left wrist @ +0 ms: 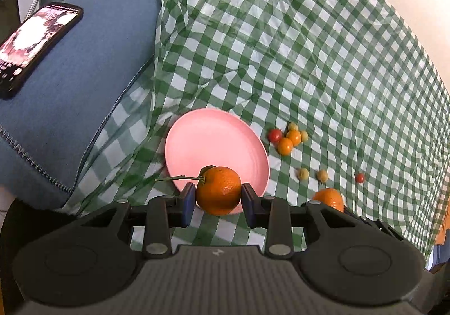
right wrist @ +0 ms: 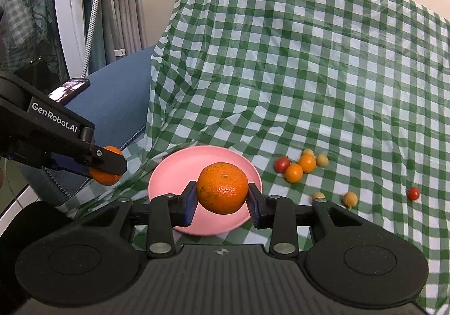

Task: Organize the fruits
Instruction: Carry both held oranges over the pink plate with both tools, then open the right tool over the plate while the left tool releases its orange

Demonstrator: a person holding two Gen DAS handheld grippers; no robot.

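In the left wrist view my left gripper [left wrist: 218, 197] is shut on a mandarin with a green stem [left wrist: 219, 188], held over the near rim of an empty pink plate [left wrist: 208, 140]. My right gripper [right wrist: 222, 197] is shut on a second mandarin [right wrist: 222, 185], just above the same plate [right wrist: 171, 177]. The right wrist view also shows the left gripper [right wrist: 108, 167] at the left, gripping its mandarin [right wrist: 105, 178] beside the plate. Right of the plate lies a cluster of small tomatoes [left wrist: 289, 137] [right wrist: 299, 165], red, orange and yellow. Three more tomatoes [right wrist: 350, 198] lie loose nearer me.
A green-and-white checked cloth [left wrist: 309, 47] covers the surface and rises behind in folds. To the left, a lit phone [left wrist: 36, 39] rests on a blue cushion [left wrist: 84, 95]. Grey curtains and a white frame [right wrist: 70, 5] stand at the far left.
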